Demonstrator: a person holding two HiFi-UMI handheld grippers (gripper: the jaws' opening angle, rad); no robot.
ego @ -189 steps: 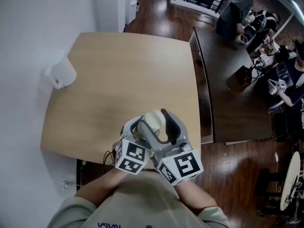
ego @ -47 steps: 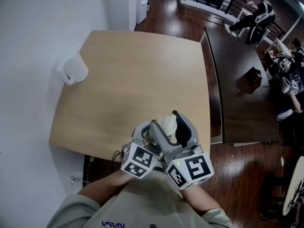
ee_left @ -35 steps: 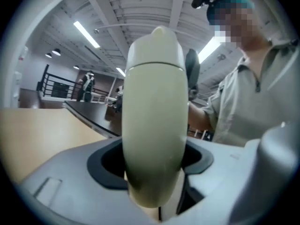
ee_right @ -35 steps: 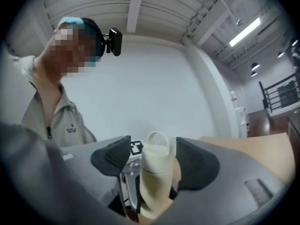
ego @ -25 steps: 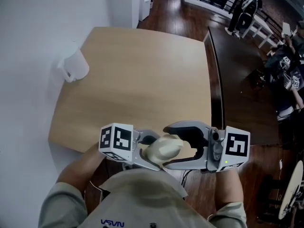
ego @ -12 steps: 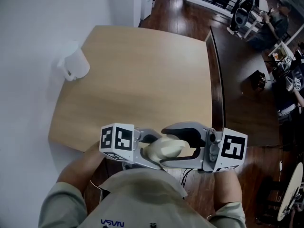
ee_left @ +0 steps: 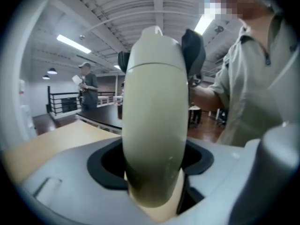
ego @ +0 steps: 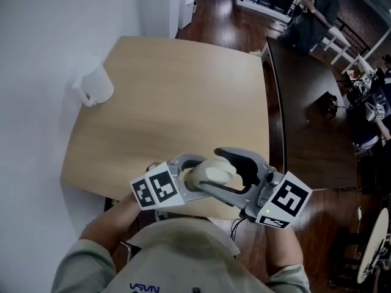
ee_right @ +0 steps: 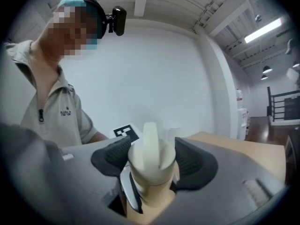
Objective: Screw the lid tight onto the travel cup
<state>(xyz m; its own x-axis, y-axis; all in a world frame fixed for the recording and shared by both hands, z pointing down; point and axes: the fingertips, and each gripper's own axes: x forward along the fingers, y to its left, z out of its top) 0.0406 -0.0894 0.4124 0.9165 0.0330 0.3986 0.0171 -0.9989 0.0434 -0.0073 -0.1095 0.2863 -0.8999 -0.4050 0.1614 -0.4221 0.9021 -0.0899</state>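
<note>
In the head view a cream travel cup (ego: 211, 173) lies on its side in the air, over the near edge of the wooden table (ego: 183, 102). My left gripper (ego: 194, 177) is shut on the cup's body (ee_left: 154, 125), which fills the left gripper view between the jaws. My right gripper (ego: 227, 174) comes in from the right and is shut on the cream lid (ee_right: 151, 146). Its dark pads (ee_right: 194, 161) press on both sides of the lid. The two grippers face each other across the cup.
A white jug (ego: 93, 87) stands at the table's far left edge by the white wall. A dark table (ego: 305, 133) adjoins on the right, with people beyond it. A standing person (ee_left: 86, 86) shows by a railing in the left gripper view.
The cup and both grippers have moved forward over the table's near edge. Both grippers have twisted: the right one's marker cube has swung down and nearer to me, and the left one's cube has tilted.
</note>
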